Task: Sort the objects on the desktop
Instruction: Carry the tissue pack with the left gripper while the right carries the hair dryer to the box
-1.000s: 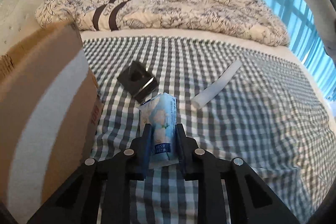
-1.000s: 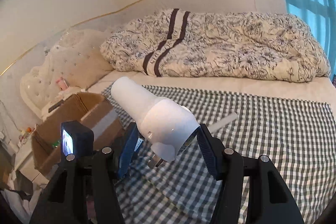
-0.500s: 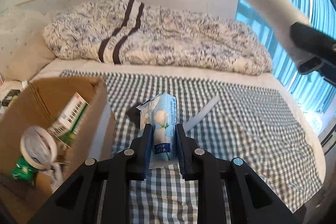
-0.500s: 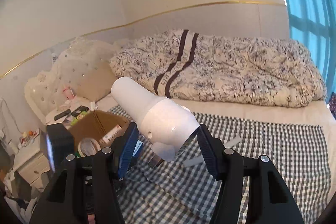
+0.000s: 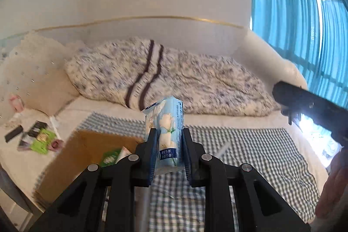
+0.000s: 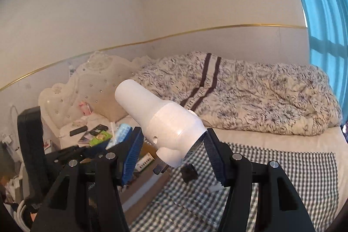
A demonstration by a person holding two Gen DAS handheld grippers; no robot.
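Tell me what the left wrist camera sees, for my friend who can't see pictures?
The left gripper holds a blue flowery tissue pack upright above a checked cloth on a bed. An open cardboard box sits lower left.

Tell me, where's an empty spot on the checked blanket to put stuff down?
The checked blanket is bare on its window side, between the quilt and the near edge. It's crowded by the cardboard box, where a black thing and white stick lie.
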